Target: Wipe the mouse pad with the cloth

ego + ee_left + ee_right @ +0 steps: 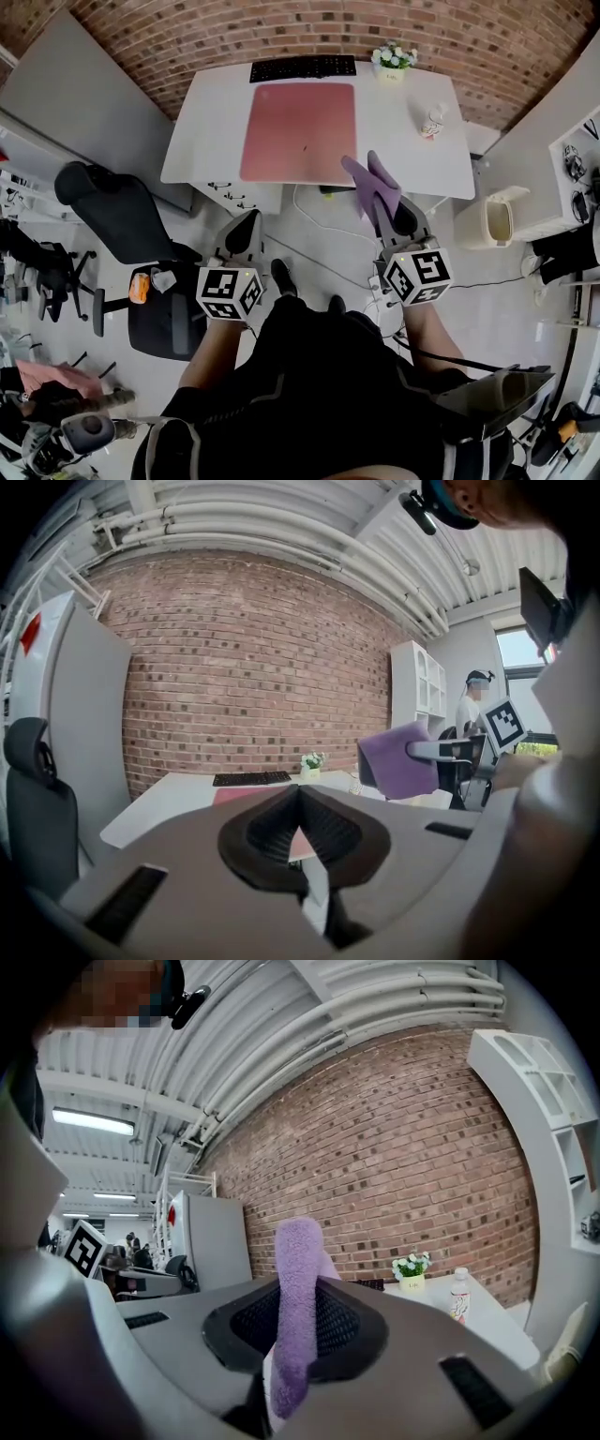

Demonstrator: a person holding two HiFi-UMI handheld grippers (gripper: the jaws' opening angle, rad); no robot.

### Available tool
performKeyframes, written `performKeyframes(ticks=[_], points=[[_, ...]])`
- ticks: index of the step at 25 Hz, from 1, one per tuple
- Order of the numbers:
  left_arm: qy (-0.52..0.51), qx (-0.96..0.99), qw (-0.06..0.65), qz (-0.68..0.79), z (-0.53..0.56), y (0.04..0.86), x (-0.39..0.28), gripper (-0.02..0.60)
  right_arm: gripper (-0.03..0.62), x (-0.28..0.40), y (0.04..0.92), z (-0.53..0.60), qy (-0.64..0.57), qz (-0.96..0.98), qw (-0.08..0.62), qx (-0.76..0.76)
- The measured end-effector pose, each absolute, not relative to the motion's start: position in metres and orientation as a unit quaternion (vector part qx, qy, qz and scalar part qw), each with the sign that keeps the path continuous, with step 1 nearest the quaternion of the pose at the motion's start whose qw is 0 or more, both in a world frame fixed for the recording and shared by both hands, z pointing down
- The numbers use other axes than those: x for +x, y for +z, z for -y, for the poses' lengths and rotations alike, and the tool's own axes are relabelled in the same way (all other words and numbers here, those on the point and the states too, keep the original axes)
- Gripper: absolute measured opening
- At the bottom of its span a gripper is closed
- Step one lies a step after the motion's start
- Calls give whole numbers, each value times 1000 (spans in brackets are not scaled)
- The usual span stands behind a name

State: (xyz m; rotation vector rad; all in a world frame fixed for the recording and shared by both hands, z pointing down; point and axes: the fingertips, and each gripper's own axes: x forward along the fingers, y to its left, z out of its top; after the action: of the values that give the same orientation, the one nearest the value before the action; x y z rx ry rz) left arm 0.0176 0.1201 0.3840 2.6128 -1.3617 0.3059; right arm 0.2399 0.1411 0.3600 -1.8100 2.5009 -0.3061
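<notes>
Between the right claw's [296,1312] jaws, the cloth [299,1251] covers their tips.

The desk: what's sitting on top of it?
A pink mouse pad, a black keyboard behind it, a flower pot and a small bottle. The purple cloth in the right gripper hides part of the desk near its front edge.

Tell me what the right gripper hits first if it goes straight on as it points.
Probably nothing soon: the right gripper, shut on the cloth, seems to sit above the desk, aimed over the mouse pad at the brick wall. Height is hard to judge.
</notes>
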Motion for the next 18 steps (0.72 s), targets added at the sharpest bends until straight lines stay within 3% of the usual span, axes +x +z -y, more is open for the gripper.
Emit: performKeyframes(ticks=[18], points=[[89,898,88,421,19,388,-20,2,58,232,394,-34,-131,-737,7,-663]])
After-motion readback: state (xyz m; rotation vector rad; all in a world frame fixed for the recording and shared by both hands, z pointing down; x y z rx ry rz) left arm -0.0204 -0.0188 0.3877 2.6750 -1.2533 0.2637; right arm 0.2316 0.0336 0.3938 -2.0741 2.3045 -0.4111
